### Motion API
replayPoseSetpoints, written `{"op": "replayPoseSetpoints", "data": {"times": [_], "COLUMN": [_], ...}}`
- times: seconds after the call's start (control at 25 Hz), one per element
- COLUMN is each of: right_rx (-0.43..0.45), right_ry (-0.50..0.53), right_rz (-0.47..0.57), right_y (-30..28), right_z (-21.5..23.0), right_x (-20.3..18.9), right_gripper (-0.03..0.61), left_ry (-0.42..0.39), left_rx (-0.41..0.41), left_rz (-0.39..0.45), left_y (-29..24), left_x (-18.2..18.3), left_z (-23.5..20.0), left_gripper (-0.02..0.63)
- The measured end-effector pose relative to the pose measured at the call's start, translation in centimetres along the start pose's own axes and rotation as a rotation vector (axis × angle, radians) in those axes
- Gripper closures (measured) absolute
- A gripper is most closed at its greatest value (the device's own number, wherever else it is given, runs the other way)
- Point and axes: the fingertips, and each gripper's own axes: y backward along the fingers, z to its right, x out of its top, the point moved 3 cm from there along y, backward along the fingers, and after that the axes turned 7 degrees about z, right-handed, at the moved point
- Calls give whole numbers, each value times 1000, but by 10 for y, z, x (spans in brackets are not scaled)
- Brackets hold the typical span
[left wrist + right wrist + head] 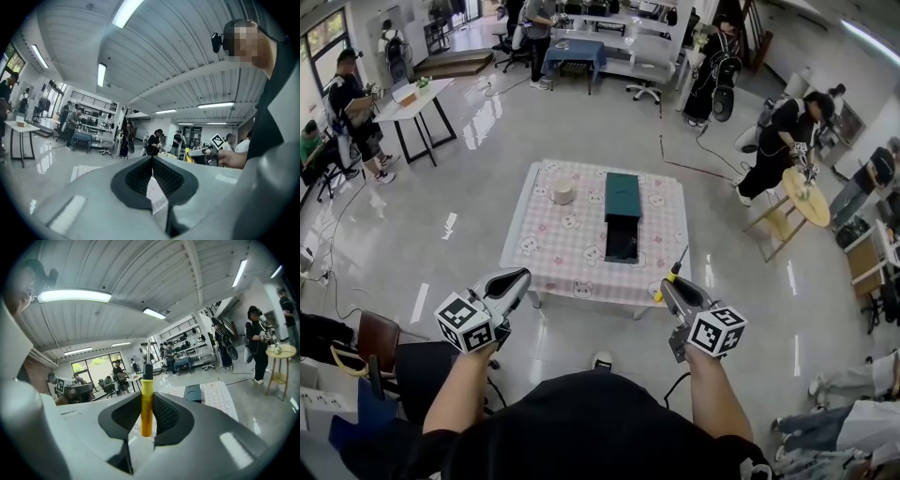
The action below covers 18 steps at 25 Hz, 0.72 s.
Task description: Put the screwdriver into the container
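Observation:
My right gripper (pixel 667 284) is shut on a screwdriver (pixel 671 273) with a yellow handle and a dark shaft that points up and away. In the right gripper view the yellow handle (pixel 146 406) stands upright, pinched between the two jaws. The dark green container (pixel 622 214) lies on the pink checked table (pixel 553 253) ahead, its lower part open and dark inside. It also shows small in the right gripper view as the container (pixel 192 392). My left gripper (pixel 517 279) is held off the table's near left corner, jaws closed together with nothing between them (pixel 152 180).
A small round white object (pixel 563 193) sits on the table's left half. Several people work at tables and desks around the room. A cable (pixel 689 169) trails on the shiny floor beyond the table. A brown chair (pixel 375 337) stands near my left.

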Motion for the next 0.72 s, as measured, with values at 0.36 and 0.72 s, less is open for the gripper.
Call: {"op": "replayPoseSetpoints", "data": {"times": [0.36, 0.72], "right_rx": [4, 12], "right_ry": [-4, -6], "right_rz": [-23, -39], "right_y": [-12, -27], "right_z": [10, 20], "right_x": [-8, -9], "right_gripper": [475, 474], "left_ry": [9, 16], "left_rx": [10, 21], "left_rz": [-11, -18], "left_y": [-6, -16], "left_x": [-9, -16], "left_z": [-10, -22], "left_gripper": [607, 607]}}
